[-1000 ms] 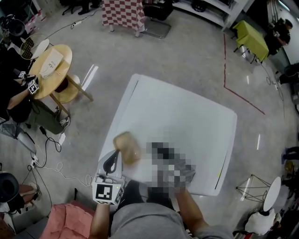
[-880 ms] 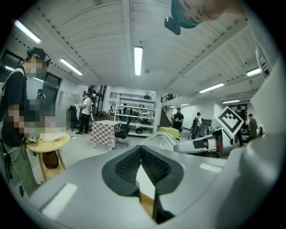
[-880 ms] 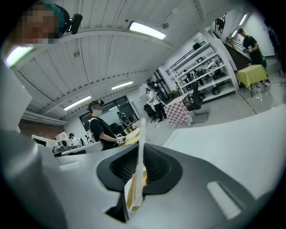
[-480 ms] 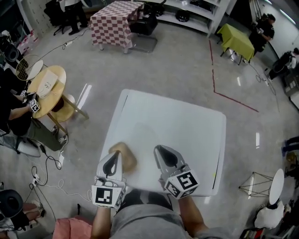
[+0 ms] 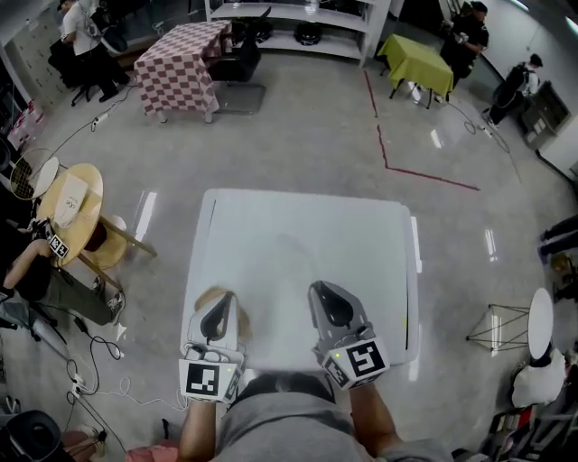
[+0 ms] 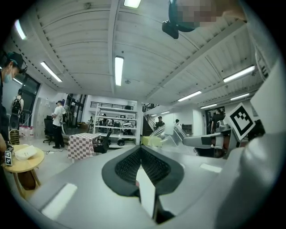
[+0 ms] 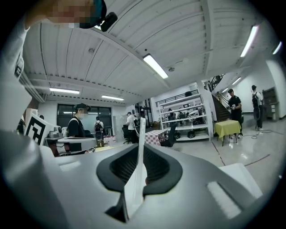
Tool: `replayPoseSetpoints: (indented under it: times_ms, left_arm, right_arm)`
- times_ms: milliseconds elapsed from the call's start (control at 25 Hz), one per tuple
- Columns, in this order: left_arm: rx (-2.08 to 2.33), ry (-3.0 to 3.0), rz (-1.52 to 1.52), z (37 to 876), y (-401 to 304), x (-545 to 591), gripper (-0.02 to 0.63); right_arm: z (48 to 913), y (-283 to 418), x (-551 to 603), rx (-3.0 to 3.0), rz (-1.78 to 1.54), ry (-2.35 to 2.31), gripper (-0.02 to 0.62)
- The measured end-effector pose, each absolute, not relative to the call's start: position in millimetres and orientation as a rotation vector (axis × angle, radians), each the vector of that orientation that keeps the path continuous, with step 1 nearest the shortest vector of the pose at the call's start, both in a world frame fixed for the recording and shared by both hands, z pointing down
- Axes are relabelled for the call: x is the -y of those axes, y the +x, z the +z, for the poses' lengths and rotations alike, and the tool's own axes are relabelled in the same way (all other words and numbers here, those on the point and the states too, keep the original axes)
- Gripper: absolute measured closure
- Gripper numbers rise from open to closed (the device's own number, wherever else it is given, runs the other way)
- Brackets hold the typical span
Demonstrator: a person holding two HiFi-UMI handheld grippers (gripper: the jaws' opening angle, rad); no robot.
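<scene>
Both grippers hang over the near edge of a white square table (image 5: pixel 298 235), side by side and pointing away from me. My left gripper (image 5: pixel 217 309) (image 6: pixel 142 166) is shut, with a thin pale sheet (image 6: pixel 146 193) edge-on between its jaws. In the head view a tan piece (image 5: pixel 205 299) shows at its tip, just to the left. Close to its right, my right gripper (image 5: pixel 330 303) (image 7: pixel 139 166) is shut on a thin white sheet (image 7: pixel 140 143) that stands up past its jaws. Both gripper views look out over the room and ceiling.
A round wooden table (image 5: pixel 69 203) with a seated person (image 5: pixel 36 275) stands to the left. Further off are a checkered-cloth table (image 5: pixel 181 68), a yellow-green table (image 5: pixel 417 60) and shelving (image 5: pixel 289 13). Red tape (image 5: pixel 424 171) marks the floor; cables lie at lower left.
The head view has swung up toward the far room. The tan piece drew back from over the table to the left gripper's tip. The right gripper, hidden a second ago, now shows plainly.
</scene>
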State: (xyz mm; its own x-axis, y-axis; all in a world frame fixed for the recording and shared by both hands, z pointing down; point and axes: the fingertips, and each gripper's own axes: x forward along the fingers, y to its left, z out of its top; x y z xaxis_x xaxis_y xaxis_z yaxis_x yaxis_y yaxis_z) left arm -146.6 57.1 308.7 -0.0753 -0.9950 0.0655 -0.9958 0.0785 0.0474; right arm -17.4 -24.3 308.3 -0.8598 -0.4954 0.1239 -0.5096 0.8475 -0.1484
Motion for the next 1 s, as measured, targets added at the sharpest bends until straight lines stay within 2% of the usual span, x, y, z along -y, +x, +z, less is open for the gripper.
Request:
replayPoseSetpoints:
  times_ms: [480, 1000]
  left_arm:
    - [2.132, 2.213, 0.020, 306, -103, -41, 0.595]
    - [2.100, 2.244, 0.031, 309, -91, -36, 0.594]
  right_arm:
    - [297, 50, 28, 2.909, 0.180, 1.065, 0.558]
    - [300, 57, 26, 2.903, 0.212, 1.092, 0.558]
